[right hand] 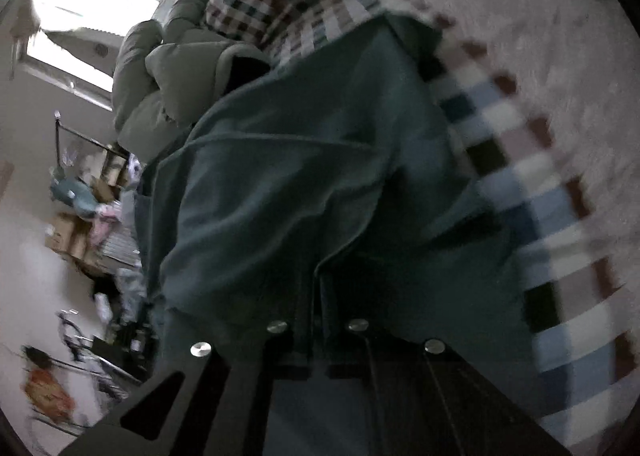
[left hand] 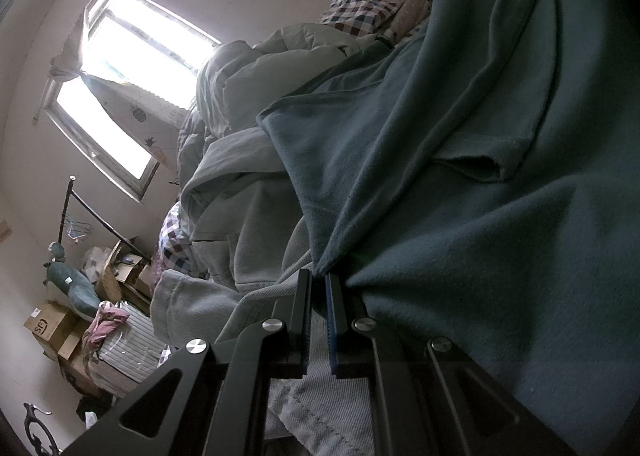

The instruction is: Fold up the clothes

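Note:
A dark teal T-shirt (left hand: 460, 160) hangs stretched across the left wrist view, one short sleeve (left hand: 492, 152) showing at mid right. My left gripper (left hand: 319, 276) is shut on an edge of the shirt, the cloth pinched between its black fingers. In the right wrist view the same teal shirt (right hand: 300, 184) drapes over my right gripper (right hand: 316, 276), which is shut on a fold of it; this view is motion-blurred.
A heap of pale grey-green clothes (left hand: 240, 184) lies on the bed beside the shirt. A checked quilt (right hand: 540, 196) covers the bed. A bright window (left hand: 132, 68), a clothes rack (left hand: 80, 212) and cardboard boxes (left hand: 52, 326) stand along the far wall.

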`<state>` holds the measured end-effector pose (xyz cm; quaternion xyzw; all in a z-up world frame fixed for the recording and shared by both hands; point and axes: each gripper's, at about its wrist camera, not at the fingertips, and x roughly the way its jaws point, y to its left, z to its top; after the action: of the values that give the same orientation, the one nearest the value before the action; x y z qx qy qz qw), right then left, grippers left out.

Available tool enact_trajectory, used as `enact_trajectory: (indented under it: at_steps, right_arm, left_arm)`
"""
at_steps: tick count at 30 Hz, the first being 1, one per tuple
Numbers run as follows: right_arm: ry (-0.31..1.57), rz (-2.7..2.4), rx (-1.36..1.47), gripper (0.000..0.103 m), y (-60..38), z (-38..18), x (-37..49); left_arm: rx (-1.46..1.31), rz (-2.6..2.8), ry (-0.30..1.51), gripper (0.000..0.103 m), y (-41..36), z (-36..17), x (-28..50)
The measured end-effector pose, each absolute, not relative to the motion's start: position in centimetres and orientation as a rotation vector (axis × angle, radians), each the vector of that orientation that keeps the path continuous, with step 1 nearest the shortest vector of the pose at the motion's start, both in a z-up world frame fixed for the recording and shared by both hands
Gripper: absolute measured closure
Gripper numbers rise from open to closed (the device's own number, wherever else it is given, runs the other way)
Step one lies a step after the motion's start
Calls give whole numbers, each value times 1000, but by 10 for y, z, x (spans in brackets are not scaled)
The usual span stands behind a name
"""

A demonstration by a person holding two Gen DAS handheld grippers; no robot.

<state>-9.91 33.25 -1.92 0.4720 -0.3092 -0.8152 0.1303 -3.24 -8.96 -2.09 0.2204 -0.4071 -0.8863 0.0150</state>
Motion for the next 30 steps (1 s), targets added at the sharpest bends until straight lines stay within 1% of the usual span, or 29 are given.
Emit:
enact_trajectory:
  at_steps: [5, 8, 17, 19, 21, 22, 23, 24, 25, 26, 28, 30]
  right_arm:
    - [-796, -2517, 1319, 103, 355, 16, -98]
    - [-720, -2567, 1329, 103, 363, 27, -99]
    - [-324, -2514, 1684, 103, 346, -14, -111]
    - [-273, -2546, 1746, 99, 352, -16, -111]
    - [-271, -2575, 1747, 97, 361, -9, -109]
    - [-267, -2601, 1729, 91, 364, -2, -109]
    - [-269, -2620, 1687, 80, 365, 6, -111]
    - [-271, -2639, 1644, 72, 366, 14, -112]
    - [-277, -2652, 1598, 57, 365, 22, -115]
    - [-293, -2641, 1542, 53, 362, 28, -120]
    - [-301, -2600, 1474, 53, 352, 35, -132]
    - [-297, -2563, 1464, 53, 343, 36, -147]
  left_arm:
    - [690, -2765, -1264, 97, -89, -19, -31]
    - [690, -2769, -1270, 97, -89, -19, -30]
    - [690, -2773, -1283, 97, -89, -20, -30]
    - [689, -2772, -1284, 97, -89, -20, -30]
    - [688, -2771, -1286, 97, -88, -20, -30]
    - [688, -2770, -1286, 97, -88, -20, -30]
    - [688, -2769, -1286, 97, -88, -20, -31]
    - [688, -2769, -1286, 97, -88, -21, -31]
    - [687, -2769, -1286, 97, -88, -21, -31]
    - [687, -2769, -1286, 97, -88, -21, -30]
    - [687, -2768, -1287, 97, -89, -21, -30]
    - [689, -2767, -1287, 97, -89, -21, -30]
